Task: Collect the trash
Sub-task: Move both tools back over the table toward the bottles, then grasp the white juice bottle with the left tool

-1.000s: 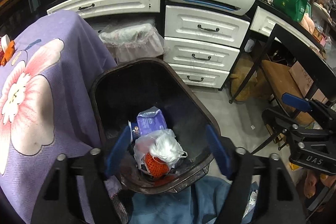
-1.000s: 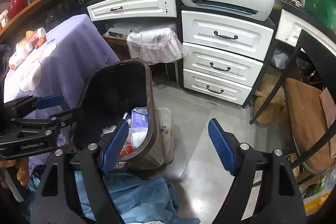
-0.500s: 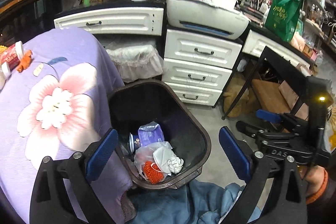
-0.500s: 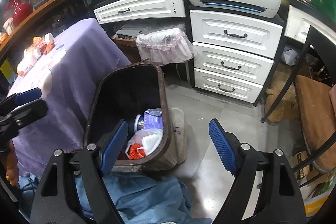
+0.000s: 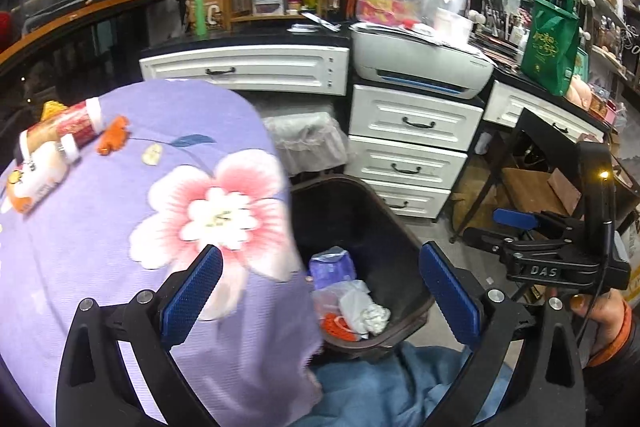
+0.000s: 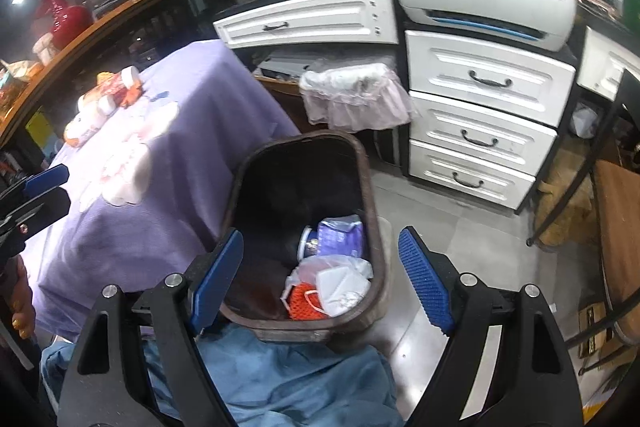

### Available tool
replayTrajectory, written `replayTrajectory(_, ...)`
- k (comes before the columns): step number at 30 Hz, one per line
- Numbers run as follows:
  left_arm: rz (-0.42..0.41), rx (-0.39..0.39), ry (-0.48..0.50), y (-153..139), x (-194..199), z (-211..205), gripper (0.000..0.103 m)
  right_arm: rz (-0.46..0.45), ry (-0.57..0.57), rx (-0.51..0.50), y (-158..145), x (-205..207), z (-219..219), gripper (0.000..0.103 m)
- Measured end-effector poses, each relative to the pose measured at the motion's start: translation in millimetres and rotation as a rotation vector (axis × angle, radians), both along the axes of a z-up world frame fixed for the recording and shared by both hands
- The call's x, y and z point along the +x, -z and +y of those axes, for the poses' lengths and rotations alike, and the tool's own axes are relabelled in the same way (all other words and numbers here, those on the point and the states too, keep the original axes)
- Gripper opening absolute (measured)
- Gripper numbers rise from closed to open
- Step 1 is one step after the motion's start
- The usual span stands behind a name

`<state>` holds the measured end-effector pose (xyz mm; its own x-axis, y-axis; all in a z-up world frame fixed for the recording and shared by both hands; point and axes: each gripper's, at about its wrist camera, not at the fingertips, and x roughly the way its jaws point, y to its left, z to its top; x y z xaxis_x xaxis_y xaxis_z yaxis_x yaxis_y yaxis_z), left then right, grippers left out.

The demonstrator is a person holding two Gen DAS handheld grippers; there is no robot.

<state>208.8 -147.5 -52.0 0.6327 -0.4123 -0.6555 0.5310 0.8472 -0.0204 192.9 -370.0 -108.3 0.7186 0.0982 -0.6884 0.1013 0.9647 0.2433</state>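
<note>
A dark brown trash bin (image 5: 416, 251) (image 6: 372, 187) stands on the floor beside the purple-clothed table (image 5: 100, 227) (image 6: 192, 131). It holds a purple packet (image 6: 340, 237), a clear bag with a white mask (image 6: 340, 287) and an orange net (image 6: 304, 303). On the table's far end lie red and white wrapped packets (image 5: 60, 135) (image 6: 108, 95) and an orange scrap (image 5: 114, 137). My left gripper (image 5: 320, 291) is open and empty above the table edge and bin. My right gripper (image 6: 320, 275) is open and empty above the bin; it also shows in the left wrist view (image 5: 516, 223).
White drawers (image 5: 408, 151) (image 6: 480, 107) with a printer (image 5: 420, 63) on top stand behind the bin. A second bin with a pale liner (image 5: 308, 139) (image 6: 352, 95) sits under the counter. A dark chair (image 5: 532, 187) is at right. Blue cloth (image 6: 280, 379) lies below the grippers.
My left gripper has risen and swung left, so the table now fills its left view and the bin sits further right. The right gripper has lifted slightly. Both stay open.
</note>
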Motion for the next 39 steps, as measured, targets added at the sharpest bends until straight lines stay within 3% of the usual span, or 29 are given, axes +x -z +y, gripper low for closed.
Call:
replayTrajectory(5, -0.025, 0.004, -0.032, -10.5, 4.8, 25.6, 0.097, -0.018, -0.060, 0.002, -10.8, 10.4, 22.6, 0.080)
replayTrajectory(12, -0.077, 0.072, -0.051, -18.7, 11.9, 61.3, 0.097, -0.044, -0.146, 0.015, -29.4, 25.1, 52.5, 0.081)
replayTrajectory(23, -0.113, 0.140, -0.166, -28.2, 58.6, 135.1, 0.097, -0.111, -0.323, 0.014, -67.2, 73.0, 121.8, 0.081)
replayTrajectory(33, -0.116, 0.341, -0.123, -38.8, 145.2, 181.8, 0.097, -0.097, -0.411, 0.000, -67.1, 108.5, 167.9, 0.081)
replayTrajectory(39, -0.062, 0.470, -0.017, -34.2, 190.2, 187.3, 0.095, -0.052, -0.407, 0.006, -53.8, 123.0, 170.7, 0.081)
